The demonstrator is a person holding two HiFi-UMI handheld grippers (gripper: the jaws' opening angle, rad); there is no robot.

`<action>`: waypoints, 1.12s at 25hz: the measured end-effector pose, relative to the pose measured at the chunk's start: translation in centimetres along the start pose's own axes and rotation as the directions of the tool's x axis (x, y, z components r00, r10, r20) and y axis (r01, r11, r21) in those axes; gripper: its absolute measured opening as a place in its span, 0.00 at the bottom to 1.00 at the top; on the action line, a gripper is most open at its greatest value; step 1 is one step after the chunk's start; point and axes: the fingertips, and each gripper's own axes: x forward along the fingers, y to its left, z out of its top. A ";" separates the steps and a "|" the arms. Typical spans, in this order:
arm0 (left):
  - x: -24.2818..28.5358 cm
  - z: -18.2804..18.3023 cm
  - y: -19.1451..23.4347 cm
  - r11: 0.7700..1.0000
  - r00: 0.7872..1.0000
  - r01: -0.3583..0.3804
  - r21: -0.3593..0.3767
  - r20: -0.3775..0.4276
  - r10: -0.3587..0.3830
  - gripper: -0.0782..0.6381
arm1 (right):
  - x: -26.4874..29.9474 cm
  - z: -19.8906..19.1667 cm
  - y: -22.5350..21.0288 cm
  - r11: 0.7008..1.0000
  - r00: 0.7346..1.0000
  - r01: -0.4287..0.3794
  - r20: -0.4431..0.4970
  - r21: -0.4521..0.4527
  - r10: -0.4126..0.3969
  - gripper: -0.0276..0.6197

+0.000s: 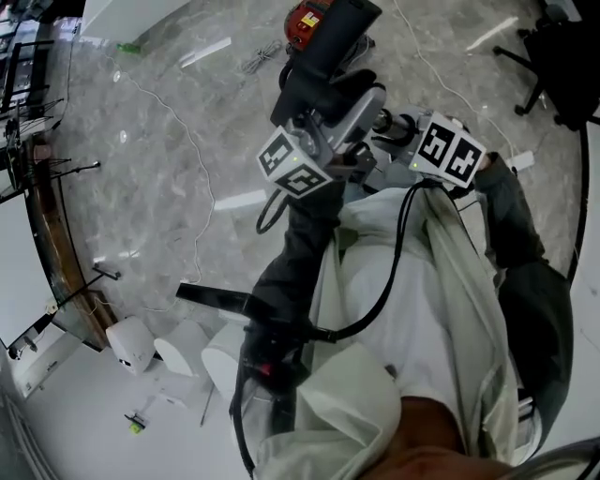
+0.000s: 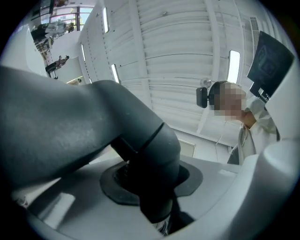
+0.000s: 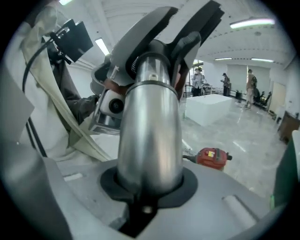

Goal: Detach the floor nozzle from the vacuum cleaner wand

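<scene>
I hold the vacuum parts up in front of the person's chest. The dark grey floor nozzle (image 1: 328,52) points away over the floor; its head (image 3: 159,28) rises above the silver wand (image 3: 150,126). My left gripper (image 2: 154,206) is shut on the nozzle's dark bent neck (image 2: 150,159), which fills the space between the jaws. My right gripper (image 3: 147,187) is shut on the wand tube just below the joint. In the head view the left gripper (image 1: 323,131) and the right gripper (image 1: 398,127) sit close together, their fingertips mostly hidden behind the marker cubes.
A red machine (image 1: 309,23) lies on the marble floor with a thin cable (image 1: 187,141) trailing left. White rounded parts (image 1: 131,342) lie at the lower left. A black chair base (image 1: 553,47) stands at the upper right, a white block (image 3: 208,108) and people farther off.
</scene>
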 end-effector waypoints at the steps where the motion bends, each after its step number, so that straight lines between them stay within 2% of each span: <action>1: 0.0 0.3 0.5 1.000 1.000 -0.025 0.003 0.005 0.025 0.28 | 0.1 0.2 -0.5 1.000 1.000 0.020 -0.010 0.009 -0.020 0.18; 3: -0.2 0.6 1.6 0.996 0.996 -0.091 -0.002 0.018 0.091 0.27 | 0.4 0.1 -1.6 0.990 0.990 0.134 -0.038 0.036 -0.133 0.17; 6: 0.0 0.1 3.2 0.982 0.983 -0.183 -0.039 -0.001 0.183 0.25 | 0.5 -0.5 -2.7 0.945 0.948 0.315 -0.078 0.089 -0.308 0.17; 8: 0.1 -0.5 3.5 0.978 0.979 -0.201 -0.061 -0.043 0.199 0.25 | 0.6 -0.8 -2.5 0.928 0.936 0.351 -0.087 0.121 -0.343 0.17; 10: 0.3 -0.7 2.5 0.990 0.989 -0.128 -0.053 -0.084 0.123 0.25 | 0.8 -0.5 -1.2 0.955 0.964 0.265 -0.056 0.132 -0.260 0.17; 12: 0.5 -0.4 0.9 0.999 0.994 -0.031 -0.016 -0.106 0.029 0.23 | 0.8 0.1 0.4 0.990 0.995 0.097 -0.004 0.103 -0.097 0.17; 13: 0.5 -0.2 0.6 1.000 0.994 -0.013 0.005 -0.104 0.013 0.23 | 0.8 0.3 0.8 0.997 1.000 0.017 0.015 0.081 -0.018 0.17; 15: 0.5 0.1 0.7 0.999 0.996 -0.026 0.038 -0.082 0.029 0.22 | 0.8 0.3 1.0 0.994 0.994 -0.103 0.031 0.041 0.102 0.17; 18: 0.3 0.3 1.2 0.997 0.998 -0.046 0.068 -0.047 0.049 0.22 | 1.1 0.1 1.0 0.976 0.976 -0.216 0.022 0.014 0.216 0.17; 20: 0.4 0.4 0.6 0.997 0.999 -0.004 0.080 -0.039 0.008 0.22 | 0.7 0.1 1.8 0.944 0.944 -0.329 0.027 0.026 0.328 0.17; 21: 0.6 0.5 0.0 0.996 0.998 0.038 0.080 -0.043 -0.035 0.22 | 0.2 0.2 2.7 0.908 0.909 -0.416 0.039 0.041 0.415 0.17; 23: 1.1 0.6 -1.3 0.990 0.991 0.128 0.058 -0.056 -0.125 0.22 | -1.3 0.6 4.8 0.797 0.800 -0.600 0.085 0.073 0.594 0.16; 24: 1.3 0.5 -1.6 0.988 0.987 0.151 0.036 -0.060 -0.149 0.22 | -1.7 0.9 5.4 0.751 0.756 -0.654 0.110 0.086 0.646 0.15; 25: 1.3 0.5 -1.3 0.989 0.987 0.150 0.011 -0.061 -0.149 0.22 | -1.8 1.0 5.6 0.737 0.743 -0.668 0.126 0.101 0.657 0.15; 26: 1.2 0.4 -0.7 0.992 0.990 0.129 -0.016 -0.060 -0.129 0.22 | -1.4 1.0 5.4 0.755 0.765 -0.644 0.127 0.121 0.632 0.15; 28: 0.7 0.3 0.6 0.996 0.996 0.071 -0.052 -0.056 -0.074 0.21 | -0.3 0.7 4.6 0.838 0.853 -0.522 0.094 0.158 0.513 0.14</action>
